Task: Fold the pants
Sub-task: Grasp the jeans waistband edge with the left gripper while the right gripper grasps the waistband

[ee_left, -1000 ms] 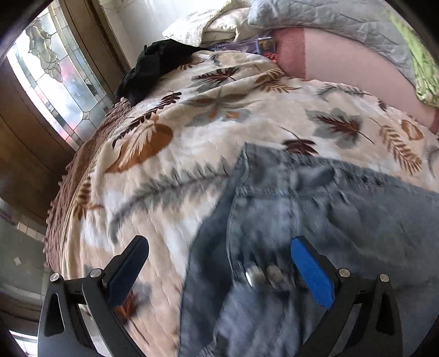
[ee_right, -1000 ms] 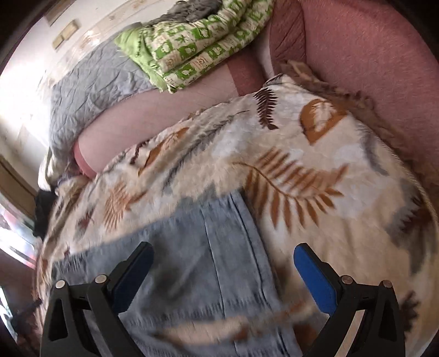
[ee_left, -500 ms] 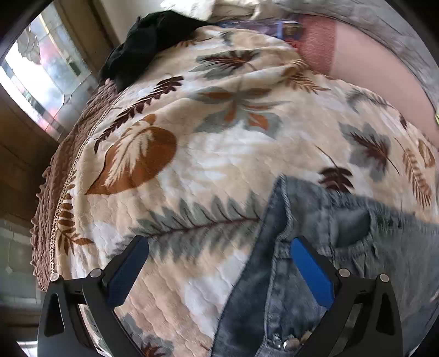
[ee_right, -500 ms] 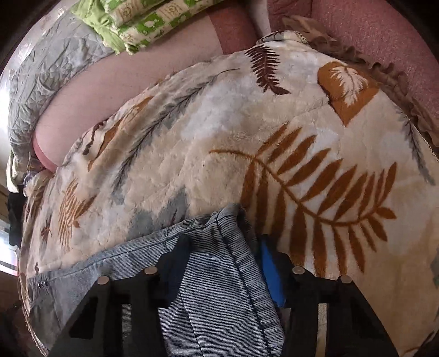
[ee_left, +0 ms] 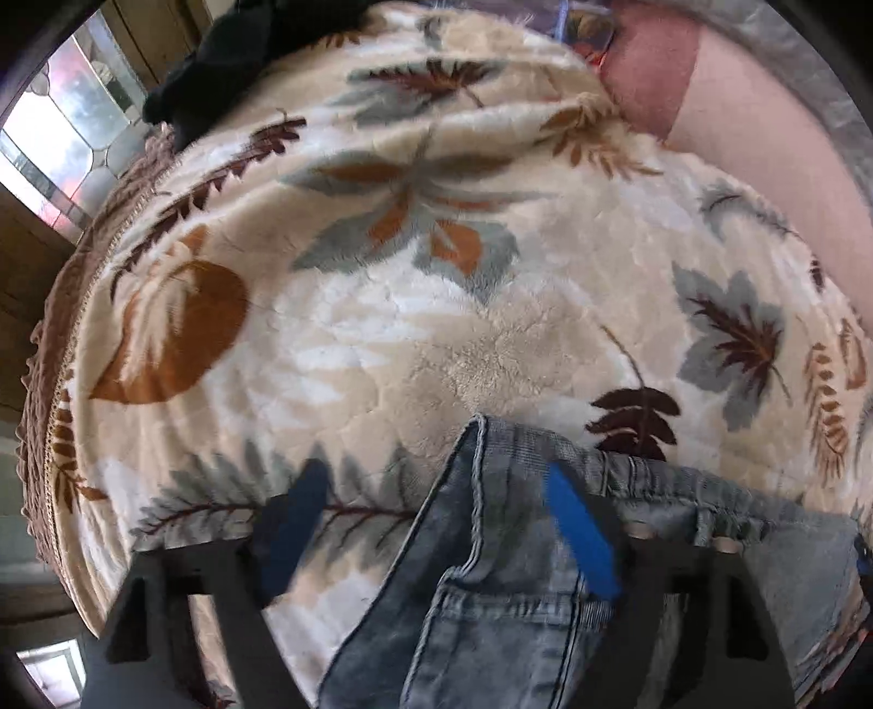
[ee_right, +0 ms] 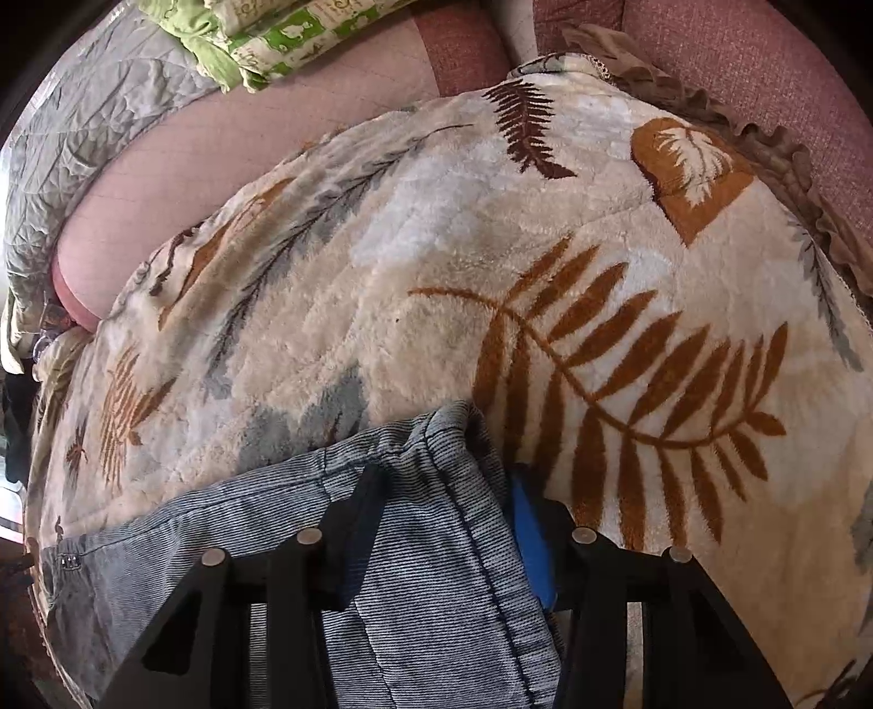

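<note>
A bed carries everything, covered by a cream fleece blanket (ee_left: 491, 349) printed with brown, rust and grey leaves. Denim pants (ee_left: 507, 616) lie directly on the blanket, their corner reaching between the left tongs (ee_left: 436, 523); in the right wrist view the pants (ee_right: 414, 572) run between the right tongs (ee_right: 442, 518) as well. Ahead of the left tongs and to their left, a dark garment (ee_left: 234, 60) rests at the blanket's far edge. Beyond the right tongs, a pink sheet (ee_right: 180, 180) shows past the blanket, with a grey quilt (ee_right: 93, 109) and a green patterned cloth (ee_right: 283, 38) further off.
</note>
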Demonstrator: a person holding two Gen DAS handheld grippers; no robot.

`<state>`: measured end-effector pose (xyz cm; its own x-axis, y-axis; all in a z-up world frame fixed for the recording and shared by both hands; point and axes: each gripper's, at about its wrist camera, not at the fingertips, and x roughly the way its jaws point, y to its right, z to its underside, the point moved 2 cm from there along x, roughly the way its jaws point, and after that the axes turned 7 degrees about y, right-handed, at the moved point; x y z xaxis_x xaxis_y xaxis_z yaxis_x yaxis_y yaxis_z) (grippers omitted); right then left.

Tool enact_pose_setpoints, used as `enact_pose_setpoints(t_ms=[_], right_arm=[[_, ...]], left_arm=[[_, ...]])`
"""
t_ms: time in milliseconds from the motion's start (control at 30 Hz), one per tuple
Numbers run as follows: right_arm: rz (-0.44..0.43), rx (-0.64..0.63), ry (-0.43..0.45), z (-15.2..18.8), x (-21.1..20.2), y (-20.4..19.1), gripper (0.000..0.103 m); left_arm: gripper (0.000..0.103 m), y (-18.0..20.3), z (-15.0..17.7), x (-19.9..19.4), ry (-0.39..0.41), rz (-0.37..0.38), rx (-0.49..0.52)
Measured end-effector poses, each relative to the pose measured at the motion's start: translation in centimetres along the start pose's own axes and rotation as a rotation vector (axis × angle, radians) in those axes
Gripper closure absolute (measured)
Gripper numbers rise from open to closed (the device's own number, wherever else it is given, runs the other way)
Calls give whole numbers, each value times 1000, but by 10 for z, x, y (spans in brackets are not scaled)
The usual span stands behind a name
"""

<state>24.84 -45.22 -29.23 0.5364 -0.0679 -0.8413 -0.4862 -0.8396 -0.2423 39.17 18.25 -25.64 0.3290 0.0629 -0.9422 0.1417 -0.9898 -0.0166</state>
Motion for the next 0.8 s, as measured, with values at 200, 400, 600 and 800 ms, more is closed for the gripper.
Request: enact_pose_setpoints(t_ms=[200,400,600,800], right_arm=[[-12,-7,-1,0,0,3,54],[-17,-17,14,1,-3,5,58],[-101,40,43,3,-17,14,84],[-140,25,121,8,-53,10,85]], left_arm=[[62,13,-6,26,-57,69,-30],[77,16,-16,34,-41,57,-41],[90,22,-16,21,1,70,-20],[91,11,-2,-31,97,141,-21]])
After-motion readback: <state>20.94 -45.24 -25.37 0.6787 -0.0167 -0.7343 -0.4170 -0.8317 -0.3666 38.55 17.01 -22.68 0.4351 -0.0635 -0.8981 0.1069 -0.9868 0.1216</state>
